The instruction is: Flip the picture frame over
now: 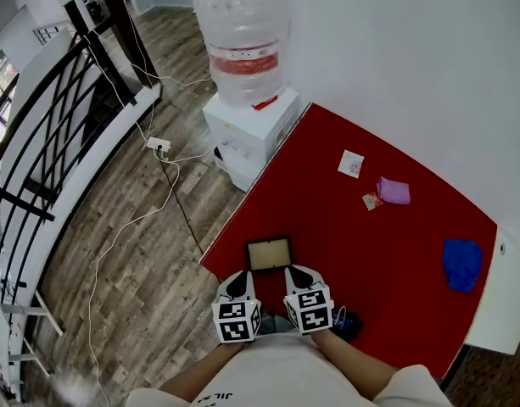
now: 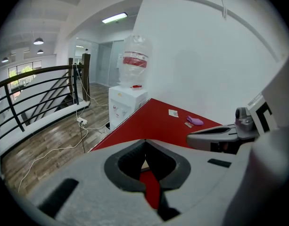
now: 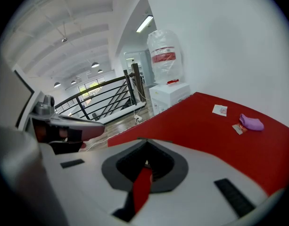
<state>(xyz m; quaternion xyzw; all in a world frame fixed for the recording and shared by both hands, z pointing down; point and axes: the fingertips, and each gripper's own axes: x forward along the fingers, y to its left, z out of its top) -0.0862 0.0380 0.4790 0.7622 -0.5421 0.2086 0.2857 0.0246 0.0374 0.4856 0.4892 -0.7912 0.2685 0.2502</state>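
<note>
Black metal railing (image 1: 39, 142) runs along the far left, above a wood-plank floor (image 1: 132, 261). White power strip (image 1: 158, 145) lies on the floor, with a thin white cable trailing from it. White water dispenser (image 1: 247, 130) with a clear bottle on top stands against the left edge of the red worktop (image 1: 370, 253).

Black-rimmed picture frame (image 1: 269, 253), tan panel facing up, lies flat on the worktop near its near-left corner.

Left gripper (image 1: 239, 278) is at the frame's near-left corner in the head view. Its fingers (image 2: 123, 166) are pressed together with nothing held. In the left gripper view a sliver of the frame shows just past the tips. Right gripper (image 1: 297, 275) is alongside, a little apart from the left one, at the frame's near-right corner. Its fingers (image 3: 120, 166) are likewise closed and empty. Whether either tip touches the frame, I cannot tell.

Small dark blue object (image 1: 344, 323) lies on the worktop just right of the right gripper; too small to identify. Further back on the worktop is a white square card (image 1: 350, 164). Right of it is a small packet (image 1: 371, 201), with a purple pouch (image 1: 394, 191) just beside that. Crumpled blue cloth (image 1: 461, 263) lies near the worktop's right edge, well apart from the rest.
</note>
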